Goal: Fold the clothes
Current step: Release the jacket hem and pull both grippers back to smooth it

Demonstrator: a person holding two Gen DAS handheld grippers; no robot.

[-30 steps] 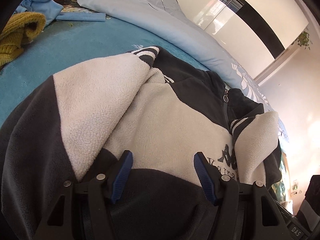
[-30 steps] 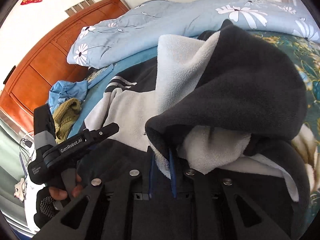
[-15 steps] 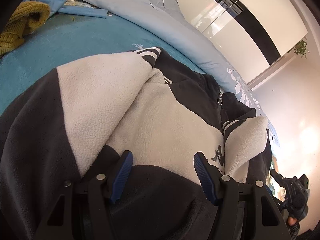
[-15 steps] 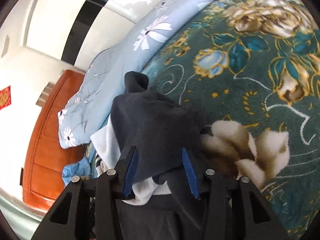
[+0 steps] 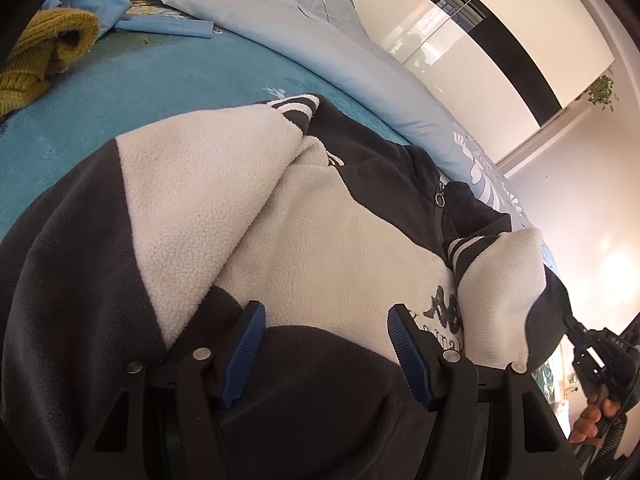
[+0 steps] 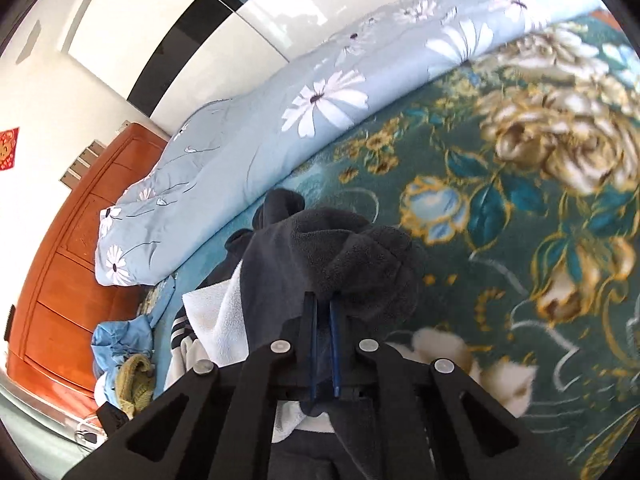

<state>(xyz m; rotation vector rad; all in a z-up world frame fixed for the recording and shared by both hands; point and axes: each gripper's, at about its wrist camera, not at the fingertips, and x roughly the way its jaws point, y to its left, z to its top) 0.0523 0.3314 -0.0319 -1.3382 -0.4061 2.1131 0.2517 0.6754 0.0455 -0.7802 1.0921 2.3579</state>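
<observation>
In the left wrist view, the left gripper (image 5: 326, 344) hovered with its jaws well apart over the fleece jacket (image 5: 320, 248), nothing between the blue pads (image 5: 244, 354). The black-and-cream jacket lay spread across the bed, its collar toward the pale blue quilt (image 5: 320, 48) along the far edge; a mustard knit (image 5: 40, 56) sat near the far left corner. Both cream sleeves were already laid in over the chest. The right gripper (image 5: 592, 352) showed at the jacket's right side.

In the right wrist view, the right gripper (image 6: 323, 320) had its fingers pinched tight on a bunched dark fold of the jacket, beside the floral blanket (image 6: 520, 200).

To fold well from here, the pinched side probably needs carrying level across the chest without dragging the lower layers, while the left gripper presses or takes the matching edge so the sleeves do not slip.
</observation>
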